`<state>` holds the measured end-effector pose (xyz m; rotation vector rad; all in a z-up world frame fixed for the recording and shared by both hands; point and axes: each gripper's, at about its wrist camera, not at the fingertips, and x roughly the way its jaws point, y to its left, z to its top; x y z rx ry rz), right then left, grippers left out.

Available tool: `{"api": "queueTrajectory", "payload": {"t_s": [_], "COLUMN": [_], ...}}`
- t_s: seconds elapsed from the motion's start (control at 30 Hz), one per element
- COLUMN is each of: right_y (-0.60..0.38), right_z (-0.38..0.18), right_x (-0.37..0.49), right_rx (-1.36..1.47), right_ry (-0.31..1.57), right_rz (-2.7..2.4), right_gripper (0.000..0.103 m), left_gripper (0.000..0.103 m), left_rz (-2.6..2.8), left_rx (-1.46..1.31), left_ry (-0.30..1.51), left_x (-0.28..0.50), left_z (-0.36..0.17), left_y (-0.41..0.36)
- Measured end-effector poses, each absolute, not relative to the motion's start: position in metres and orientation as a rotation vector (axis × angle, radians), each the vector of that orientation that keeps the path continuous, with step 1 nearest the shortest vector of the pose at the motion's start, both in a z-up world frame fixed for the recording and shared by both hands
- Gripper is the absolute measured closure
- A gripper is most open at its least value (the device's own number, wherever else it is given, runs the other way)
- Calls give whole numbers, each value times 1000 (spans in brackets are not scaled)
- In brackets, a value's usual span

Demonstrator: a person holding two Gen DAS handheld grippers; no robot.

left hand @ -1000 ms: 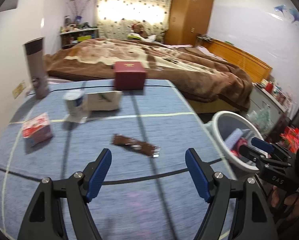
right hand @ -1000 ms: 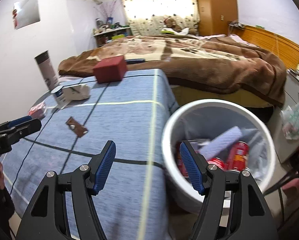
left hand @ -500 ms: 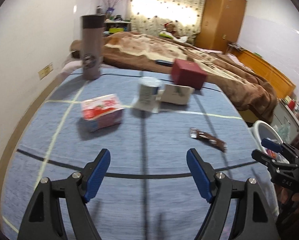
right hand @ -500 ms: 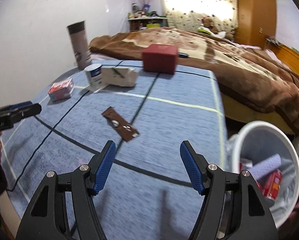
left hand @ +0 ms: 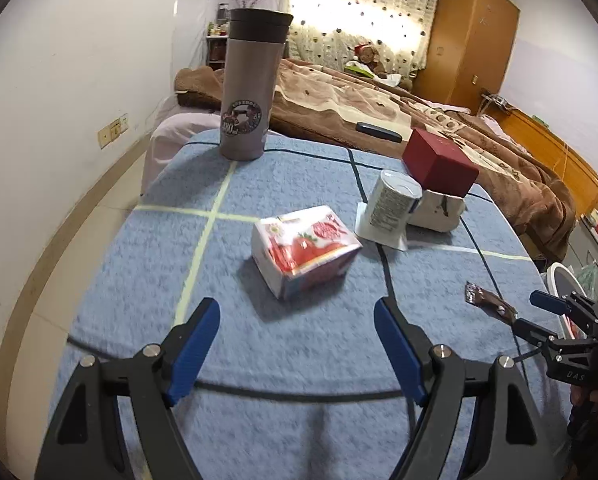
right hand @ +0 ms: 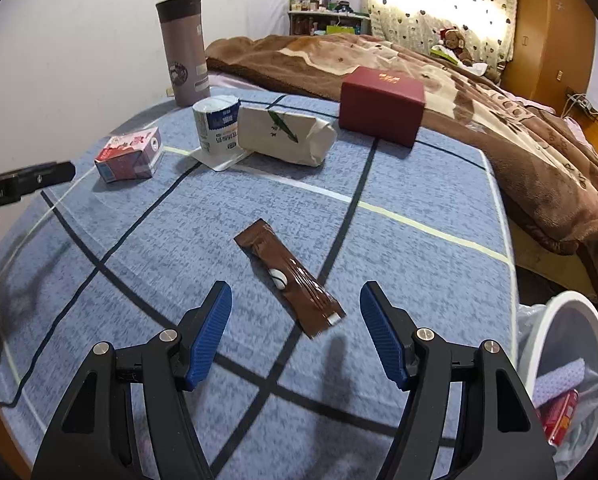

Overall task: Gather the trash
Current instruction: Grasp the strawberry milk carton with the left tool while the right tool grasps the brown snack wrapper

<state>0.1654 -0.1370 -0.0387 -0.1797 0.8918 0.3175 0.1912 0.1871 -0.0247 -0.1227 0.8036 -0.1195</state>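
I see a bright room, the strongest light glaring through the curtained window [left hand: 363, 16] at the back and washing out its pattern. Soft shadows fall toward me under the carton [left hand: 305, 254]. Fisheye bending curves the edges, corners go black, and slight motion blur softens the blue cloth [right hand: 399, 264].

Nubby matt blue cloth [right hand: 419, 184] covers the table; at six o'clock, a glossy brown foil wrapper [right hand: 289, 278] — smooth, crinkled.

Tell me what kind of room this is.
Most likely a bedroom at home: a bed under a brown blanket, a wooden wardrobe by the curtained window, and a stuffed bear on the bed.
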Motion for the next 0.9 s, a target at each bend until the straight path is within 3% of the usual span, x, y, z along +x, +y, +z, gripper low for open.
{"api": "queueTrajectory", "payload": {"t_s": [0.7, 0.9], "right_y": [-115, -115], "right_z": [-52, -50], "right_x": [181, 180], "right_rx": [-201, -190], "right_ry": [966, 962], "right_rz": [352, 347], "right_gripper": [35, 49], "left_gripper": [21, 21], "left_rz": [-392, -433], "left_rx": [4, 49], "left_ry": [884, 924], "left_x": [269, 257], "left_z": [-40, -47], "left_y": [180, 163]}}
